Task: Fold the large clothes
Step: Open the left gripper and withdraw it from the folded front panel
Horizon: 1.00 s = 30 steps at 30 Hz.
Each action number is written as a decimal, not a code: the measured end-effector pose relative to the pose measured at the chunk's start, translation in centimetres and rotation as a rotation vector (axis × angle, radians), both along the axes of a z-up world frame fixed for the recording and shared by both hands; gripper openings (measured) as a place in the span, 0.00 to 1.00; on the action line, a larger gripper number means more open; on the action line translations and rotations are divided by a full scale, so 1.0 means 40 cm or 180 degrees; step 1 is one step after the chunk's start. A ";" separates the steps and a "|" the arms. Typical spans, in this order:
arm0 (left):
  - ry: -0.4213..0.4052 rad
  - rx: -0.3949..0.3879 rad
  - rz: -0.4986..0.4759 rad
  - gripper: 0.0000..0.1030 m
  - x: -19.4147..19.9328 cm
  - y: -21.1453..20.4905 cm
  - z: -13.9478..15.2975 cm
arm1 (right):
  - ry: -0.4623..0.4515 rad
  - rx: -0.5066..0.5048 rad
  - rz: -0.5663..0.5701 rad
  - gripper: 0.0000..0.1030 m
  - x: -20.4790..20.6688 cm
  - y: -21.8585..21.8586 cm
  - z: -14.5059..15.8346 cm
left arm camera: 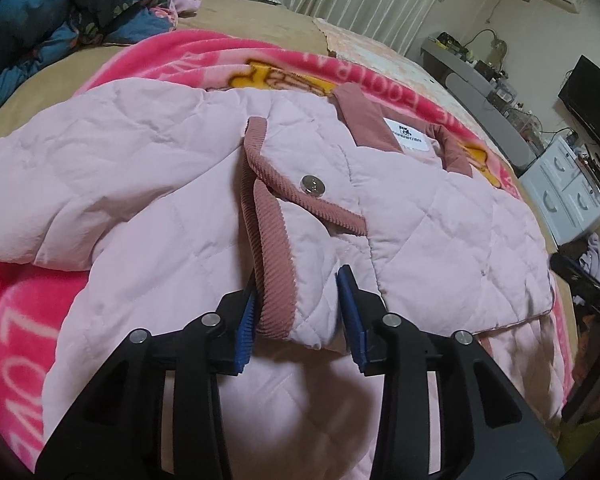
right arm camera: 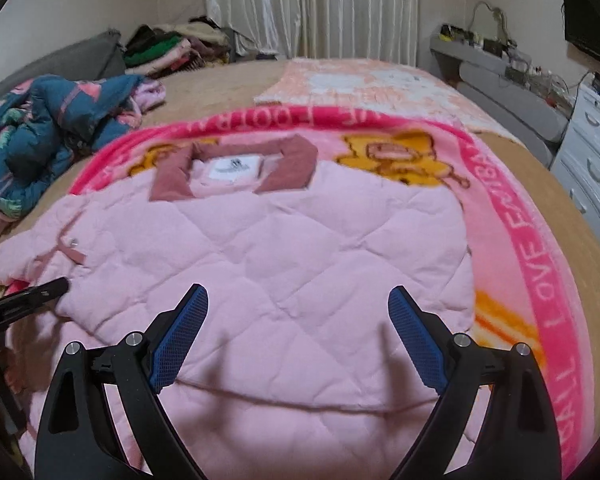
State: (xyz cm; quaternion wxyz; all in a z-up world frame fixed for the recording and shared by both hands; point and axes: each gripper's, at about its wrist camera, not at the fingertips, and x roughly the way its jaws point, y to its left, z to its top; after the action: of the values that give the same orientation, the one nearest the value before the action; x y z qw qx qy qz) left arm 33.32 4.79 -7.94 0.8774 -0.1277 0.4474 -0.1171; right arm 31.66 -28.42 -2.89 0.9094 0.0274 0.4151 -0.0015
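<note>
A pale pink quilted jacket (left arm camera: 148,184) with dusty-rose corduroy trim and collar (left arm camera: 360,120) lies on a bright pink blanket (left arm camera: 20,304) on the bed. A folded sleeve cuff (left arm camera: 276,276) with a silver snap (left arm camera: 312,184) sits between my left gripper's (left arm camera: 300,292) blue pads, which stand partly open around it without pinching. In the right wrist view the jacket (right arm camera: 300,264) lies flat, collar (right arm camera: 296,160) away from me. My right gripper (right arm camera: 298,312) is wide open and empty just above the jacket's lower body. The left gripper's tip (right arm camera: 40,292) shows at the left.
A crumpled blue floral quilt (right arm camera: 40,136) lies at the bed's far left. Stacked clothes (right arm camera: 168,48) sit by the curtain. A grey desk (right arm camera: 500,64) with clutter and white drawers (right arm camera: 592,160) stand right of the bed. Tan sheet (right arm camera: 228,84) shows beyond the blanket.
</note>
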 end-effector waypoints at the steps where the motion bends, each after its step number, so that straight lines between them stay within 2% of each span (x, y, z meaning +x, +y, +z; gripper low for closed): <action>1: 0.0000 0.0021 -0.0003 0.30 -0.001 -0.002 0.001 | 0.0062 0.0041 -0.0046 0.88 0.007 -0.011 -0.015; 4: -0.0013 0.0110 -0.0012 0.33 -0.005 -0.010 0.005 | 0.0241 0.0203 -0.0191 0.88 0.018 -0.047 -0.069; 9: -0.0039 0.0258 -0.0061 0.40 -0.009 -0.034 0.010 | 0.0251 0.0174 -0.0261 0.88 0.013 -0.062 -0.110; 12: -0.0042 0.0318 -0.0061 0.41 -0.011 -0.041 0.014 | 0.0230 0.0091 -0.0278 0.88 0.006 -0.052 -0.110; 15: -0.0024 0.0329 -0.0051 0.47 -0.014 -0.040 0.018 | 0.0221 0.0079 -0.0287 0.89 -0.007 -0.054 -0.105; 18: -0.0018 0.0351 -0.0050 0.55 -0.019 -0.042 0.023 | 0.0204 0.0125 -0.0286 0.92 -0.023 -0.058 -0.098; 23: -0.0008 0.0453 -0.0032 0.75 -0.029 -0.053 0.033 | 0.0188 0.0156 -0.0284 0.94 -0.041 -0.058 -0.088; 30: -0.0081 0.0526 -0.0050 0.87 -0.045 -0.065 0.059 | 0.0135 0.0180 -0.0310 0.95 -0.062 -0.060 -0.065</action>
State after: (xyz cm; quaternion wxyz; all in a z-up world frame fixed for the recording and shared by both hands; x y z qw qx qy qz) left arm 31.51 2.21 -5.57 0.8896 -0.0499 0.4453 -0.0883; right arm 29.18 -30.82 -5.49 0.8981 0.0732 0.4324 -0.0346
